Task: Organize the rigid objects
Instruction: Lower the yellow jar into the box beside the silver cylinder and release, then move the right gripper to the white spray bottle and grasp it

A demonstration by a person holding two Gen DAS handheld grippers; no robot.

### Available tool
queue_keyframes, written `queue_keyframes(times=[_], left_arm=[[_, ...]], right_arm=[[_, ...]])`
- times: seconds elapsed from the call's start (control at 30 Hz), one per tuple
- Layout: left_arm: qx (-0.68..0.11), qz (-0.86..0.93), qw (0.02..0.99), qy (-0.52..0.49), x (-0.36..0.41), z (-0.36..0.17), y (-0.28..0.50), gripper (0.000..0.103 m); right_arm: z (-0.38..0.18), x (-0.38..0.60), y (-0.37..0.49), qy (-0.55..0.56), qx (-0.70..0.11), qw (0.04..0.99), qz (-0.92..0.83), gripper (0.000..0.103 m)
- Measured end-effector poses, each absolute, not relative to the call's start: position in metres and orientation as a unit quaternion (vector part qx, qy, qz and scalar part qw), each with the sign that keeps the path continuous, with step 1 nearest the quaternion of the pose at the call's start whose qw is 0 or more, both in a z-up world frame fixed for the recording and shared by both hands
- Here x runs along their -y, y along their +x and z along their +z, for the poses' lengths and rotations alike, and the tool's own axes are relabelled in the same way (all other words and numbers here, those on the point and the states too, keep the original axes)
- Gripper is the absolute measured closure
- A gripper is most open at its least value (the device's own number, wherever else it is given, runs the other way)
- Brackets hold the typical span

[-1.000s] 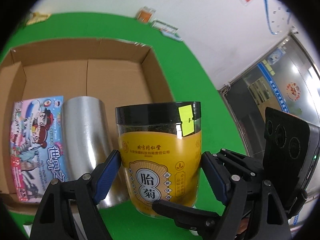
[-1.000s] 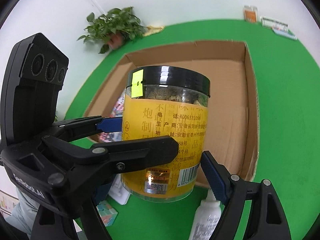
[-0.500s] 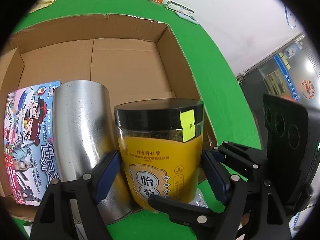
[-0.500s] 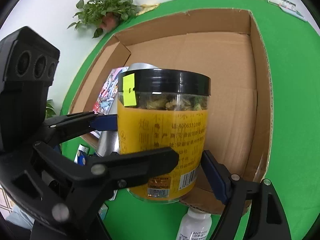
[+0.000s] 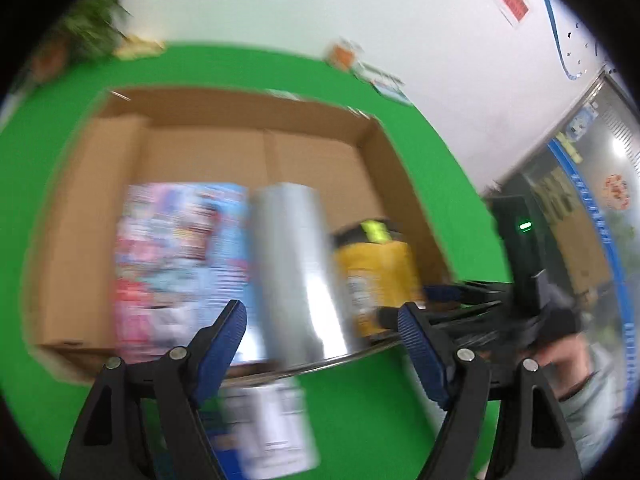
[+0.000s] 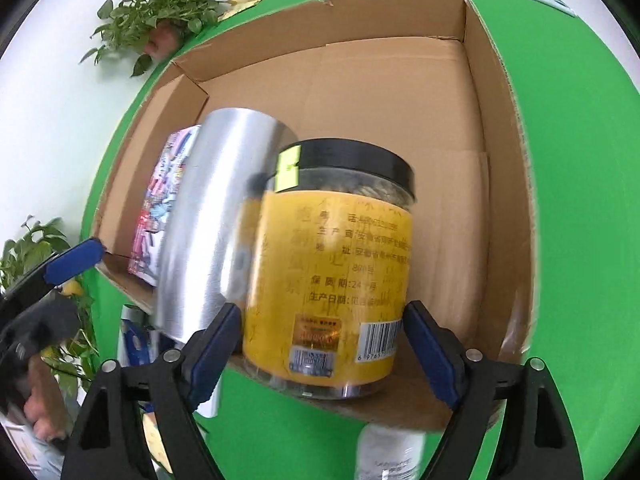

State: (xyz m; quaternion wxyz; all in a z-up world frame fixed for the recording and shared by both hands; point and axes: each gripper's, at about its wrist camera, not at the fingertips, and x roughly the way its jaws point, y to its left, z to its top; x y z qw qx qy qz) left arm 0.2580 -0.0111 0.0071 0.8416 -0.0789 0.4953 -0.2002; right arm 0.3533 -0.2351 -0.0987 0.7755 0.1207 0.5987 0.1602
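A yellow-labelled clear plastic jar with a black lid (image 6: 332, 272) sits between the blue-padded fingers of the right gripper (image 6: 320, 344), low at the near edge of the open brown cardboard box (image 6: 500, 128). Whether the pads pinch it cannot be told. It stands close beside a silver metal cylinder (image 6: 212, 240), likely to pack the row tightly. A colourful printed carton (image 6: 160, 208) lies on the cylinder's far side; those 3 items share the box. The left gripper (image 5: 320, 344) hangs spread and empty in a blurred view, apart from the load. White bottles (image 5: 272, 424) wait outside on the green table (image 6: 580, 160).
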Motion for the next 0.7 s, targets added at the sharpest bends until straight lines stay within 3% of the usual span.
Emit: queue_keyframes(times=[0.07,0.2,0.27,0.33,0.43,0.57,0.7], left_arm=[[-0.47,-0.162,0.867,-0.042,-0.015,0.005,0.243,0.026],[-0.458,-0.155,0.874,-0.045,-0.057,-0.012,0.236,0.026],[-0.468,-0.17,0.866,-0.041,-0.058,-0.022,0.24,0.037],[-0.484,-0.176,0.856,-0.041,-0.056,-0.036,0.244,0.047],[-0.517,-0.182,0.834,-0.068,-0.057,-0.058,0.245,0.061],[-0.509,-0.182,0.84,-0.048,-0.052,-0.059,0.238,0.064],[-0.523,-0.181,0.829,-0.073,-0.057,-0.061,0.235,0.066]], right_arm=[[-0.098,0.233,0.346,0.139,-0.592,0.778,0.156,0.009],[-0.093,0.242,0.329,0.193,-0.56,0.79,0.16,0.01],[-0.089,0.249,0.317,0.204,-0.546,0.798,0.156,0.02],[-0.082,0.252,0.306,0.179,-0.53,0.818,0.134,0.021],[-0.076,0.256,0.292,0.125,-0.511,0.846,0.091,0.032],[-0.07,0.269,0.282,0.134,-0.482,0.863,0.071,0.047],[-0.07,0.28,0.28,0.163,-0.474,0.862,0.076,0.051]])
